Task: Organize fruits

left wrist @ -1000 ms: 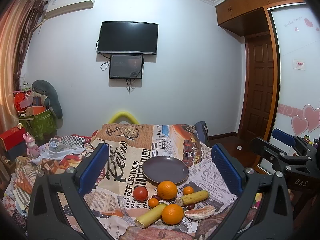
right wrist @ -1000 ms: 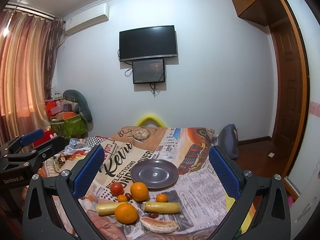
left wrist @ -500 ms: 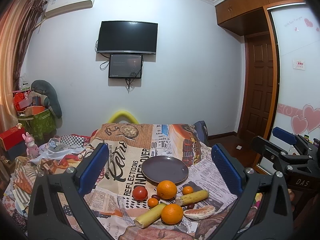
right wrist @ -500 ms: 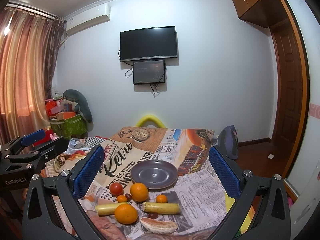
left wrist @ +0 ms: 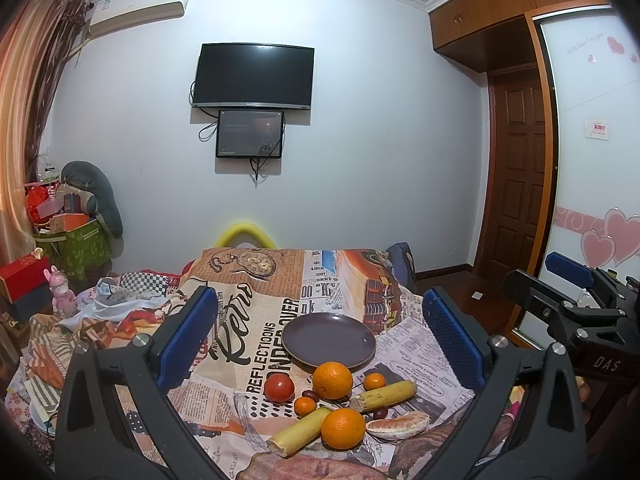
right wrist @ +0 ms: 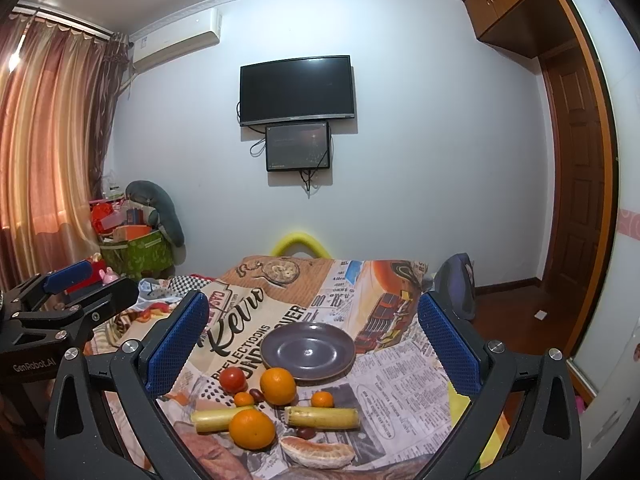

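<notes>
Two tools gaping wide and holding nothing, left tool [left wrist: 320, 332] and right tool [right wrist: 314, 330] hovering, purple plate [right wrist: 308, 351] lying between their tips, oranges [right wrist: 277, 385] sitting nearer.

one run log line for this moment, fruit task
left gripper: open, empty | right gripper: open, empty | plate: empty | oranges, tomato, peeled segment: on cloth

Even indoor lighting, warm daylight glowing through the curtain [right wrist: 48, 168], sharp focus centrally, strong fisheye bending and dark vignetting at edges.
</notes>
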Motion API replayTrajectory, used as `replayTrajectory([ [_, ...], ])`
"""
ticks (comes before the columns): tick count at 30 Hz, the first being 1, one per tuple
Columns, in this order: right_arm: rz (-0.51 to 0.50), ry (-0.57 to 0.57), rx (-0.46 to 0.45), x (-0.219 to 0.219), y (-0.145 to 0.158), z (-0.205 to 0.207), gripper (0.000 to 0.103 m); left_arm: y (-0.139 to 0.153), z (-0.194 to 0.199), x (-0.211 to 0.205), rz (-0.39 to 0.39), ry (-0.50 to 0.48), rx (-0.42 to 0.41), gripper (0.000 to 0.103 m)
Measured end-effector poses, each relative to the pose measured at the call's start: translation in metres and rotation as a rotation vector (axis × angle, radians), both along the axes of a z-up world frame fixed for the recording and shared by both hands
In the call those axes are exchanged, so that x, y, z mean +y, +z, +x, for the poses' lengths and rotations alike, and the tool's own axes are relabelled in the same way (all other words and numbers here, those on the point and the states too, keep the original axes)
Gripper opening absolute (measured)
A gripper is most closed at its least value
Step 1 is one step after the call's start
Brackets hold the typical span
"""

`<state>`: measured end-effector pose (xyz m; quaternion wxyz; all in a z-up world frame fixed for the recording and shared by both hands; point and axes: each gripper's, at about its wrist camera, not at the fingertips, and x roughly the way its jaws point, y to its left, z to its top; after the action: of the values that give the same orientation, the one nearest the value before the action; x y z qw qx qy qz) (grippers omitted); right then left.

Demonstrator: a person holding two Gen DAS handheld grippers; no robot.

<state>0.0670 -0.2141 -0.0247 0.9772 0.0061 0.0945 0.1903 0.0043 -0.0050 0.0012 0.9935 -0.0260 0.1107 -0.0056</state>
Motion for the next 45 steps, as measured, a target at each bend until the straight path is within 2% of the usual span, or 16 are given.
replayTrajectory([
  [21, 0.001, 0.0, -0.003, 0.0, -0.001, -0.001, 0.103, 0.002, 0.0, -0.001, -0.002, -0.01, -0.004, 0.103],
  [29, 0.007, -0.006, 0.035, -0.005, -0.01, 0.009, 0.103, -0.009, 0.015, 0.003, -0.006, -0.011, 0.044, 0.103],
  [31, 0.0, -0.01, 0.057, -0.006, -0.014, 0.015, 0.103, -0.015, 0.021, 0.005, -0.006, -0.007, 0.067, 0.097],
  [33, -0.007, -0.009, 0.083, -0.007, -0.02, 0.021, 0.096, -0.022, 0.033, 0.006, -0.012, -0.011, 0.108, 0.086],
  [38, -0.031, 0.005, 0.154, -0.009, -0.036, 0.037, 0.083, -0.046, 0.057, 0.009, -0.028, -0.02, 0.203, 0.078],
  [42, -0.056, 0.021, 0.223, -0.008, -0.053, 0.051, 0.07, -0.072, 0.077, 0.009, -0.02, -0.038, 0.29, 0.078],
  [45, -0.073, 0.028, 0.286, -0.008, -0.068, 0.061, 0.067, -0.092, 0.091, 0.007, -0.018, -0.046, 0.363, 0.078],
])
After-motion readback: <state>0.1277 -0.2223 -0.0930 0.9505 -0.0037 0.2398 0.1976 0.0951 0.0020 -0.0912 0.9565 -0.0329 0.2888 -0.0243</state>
